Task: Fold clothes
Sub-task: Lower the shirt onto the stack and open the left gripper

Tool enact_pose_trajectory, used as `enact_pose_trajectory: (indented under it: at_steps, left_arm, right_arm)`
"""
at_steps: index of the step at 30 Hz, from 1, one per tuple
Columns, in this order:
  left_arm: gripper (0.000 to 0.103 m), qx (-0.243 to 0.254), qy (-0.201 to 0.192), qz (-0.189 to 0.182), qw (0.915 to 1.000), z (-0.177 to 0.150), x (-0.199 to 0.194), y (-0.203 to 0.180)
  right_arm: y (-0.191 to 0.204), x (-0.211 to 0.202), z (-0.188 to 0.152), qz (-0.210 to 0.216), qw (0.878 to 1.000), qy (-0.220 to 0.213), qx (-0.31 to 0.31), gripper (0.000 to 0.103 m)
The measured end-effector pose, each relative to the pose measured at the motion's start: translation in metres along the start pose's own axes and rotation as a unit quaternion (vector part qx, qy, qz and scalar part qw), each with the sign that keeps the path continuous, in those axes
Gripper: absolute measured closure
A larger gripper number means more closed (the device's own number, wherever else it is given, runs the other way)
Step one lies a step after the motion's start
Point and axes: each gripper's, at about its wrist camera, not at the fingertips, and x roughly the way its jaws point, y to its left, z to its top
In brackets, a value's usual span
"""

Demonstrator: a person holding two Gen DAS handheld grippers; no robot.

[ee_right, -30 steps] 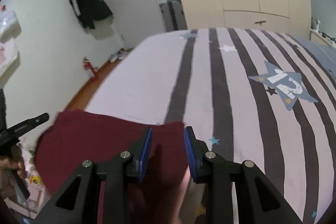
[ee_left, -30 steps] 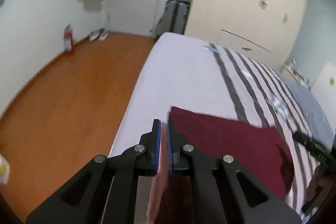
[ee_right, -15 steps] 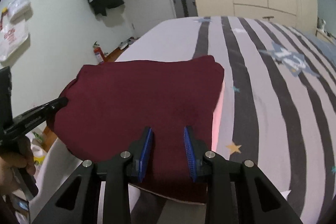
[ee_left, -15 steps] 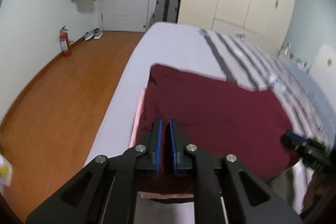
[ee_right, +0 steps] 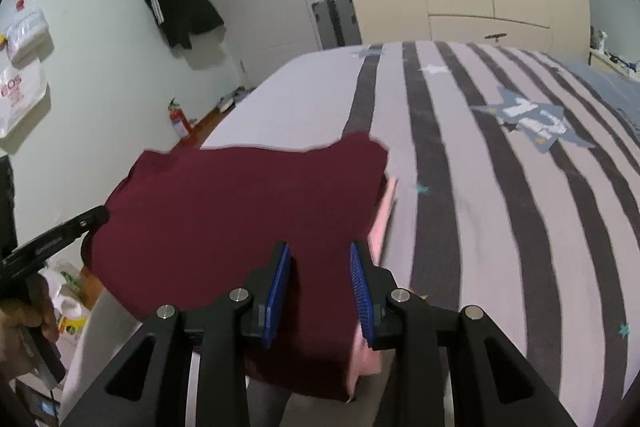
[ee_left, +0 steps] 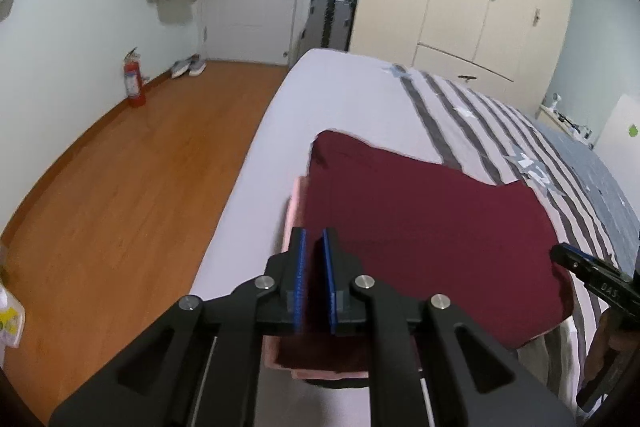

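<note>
Cloth: your red cloth [ee_left: 420, 223] lies at the bed's [ee_right: 500, 187] near edge.
Left gripper [ee_left: 313, 279]: jaws nearly shut, pinching the cloth.
Right gripper [ee_right: 320, 291]: jaws partly open around the cloth.

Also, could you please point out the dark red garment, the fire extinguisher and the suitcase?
Dark red garment [ee_left: 432, 235]: left wrist view, middle of its top.
Fire extinguisher [ee_left: 134, 85]: left wrist view, red body.
Suitcase [ee_left: 326, 23]: left wrist view, front.

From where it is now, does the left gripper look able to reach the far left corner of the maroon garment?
Probably yes. The left gripper sits over the near edge of the maroon garment, and only flat cloth lies between it and that corner. The right gripper is off to the other side.
</note>
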Motion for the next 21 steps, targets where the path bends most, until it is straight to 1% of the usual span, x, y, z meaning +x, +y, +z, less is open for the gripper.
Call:
enact_pose_trajectory:
  at_steps: [1,2,4,5,8,11,14,17,19,21]
  left_arm:
    - [0.092,-0.007,0.004,0.002,1.0000,-0.002,0.002,0.004]
    - [0.086,-0.016,0.009,0.003,0.9998,-0.004,0.005,0.009]
    - [0.086,-0.017,0.011,0.005,0.9998,-0.006,0.005,0.011]
    - [0.086,-0.011,0.009,0.008,0.9999,-0.003,0.002,0.009]
    - [0.086,-0.018,-0.002,0.005,0.9998,0.005,-0.008,0.005]
    - [0.086,-0.004,-0.010,0.009,0.9999,0.011,-0.019,-0.001]
    - [0.086,0.015,-0.015,0.003,0.9998,0.019,-0.024,-0.011]
    - [0.086,0.033,-0.019,-0.007,0.9993,0.026,-0.018,-0.025]
    - [0.086,0.051,-0.012,-0.005,0.9986,0.030,-0.004,-0.034]
    - [0.086,0.053,0.000,0.007,0.9986,0.030,0.013,-0.036]
  right_arm:
    - [-0.004,0.003,0.001,-0.005,1.000,0.004,0.005,0.074]
    - [-0.009,0.007,0.001,-0.008,1.000,0.009,0.009,0.074]
    - [-0.015,0.013,0.001,-0.011,1.000,0.013,0.008,0.066]
    - [-0.015,0.012,0.001,-0.011,1.000,0.014,0.006,0.066]
    - [-0.017,0.004,0.008,-0.019,1.000,0.002,-0.001,0.066]
    - [-0.031,-0.008,0.017,-0.033,0.999,-0.016,0.017,0.066]
    - [-0.043,-0.012,0.023,-0.031,0.999,-0.014,0.034,0.066]
    - [-0.029,-0.013,0.029,-0.015,1.000,-0.016,0.005,0.066]
    - [-0.014,-0.010,0.032,-0.005,1.000,-0.020,-0.016,0.066]
    - [-0.004,0.000,0.034,-0.010,0.999,-0.015,-0.027,0.066]
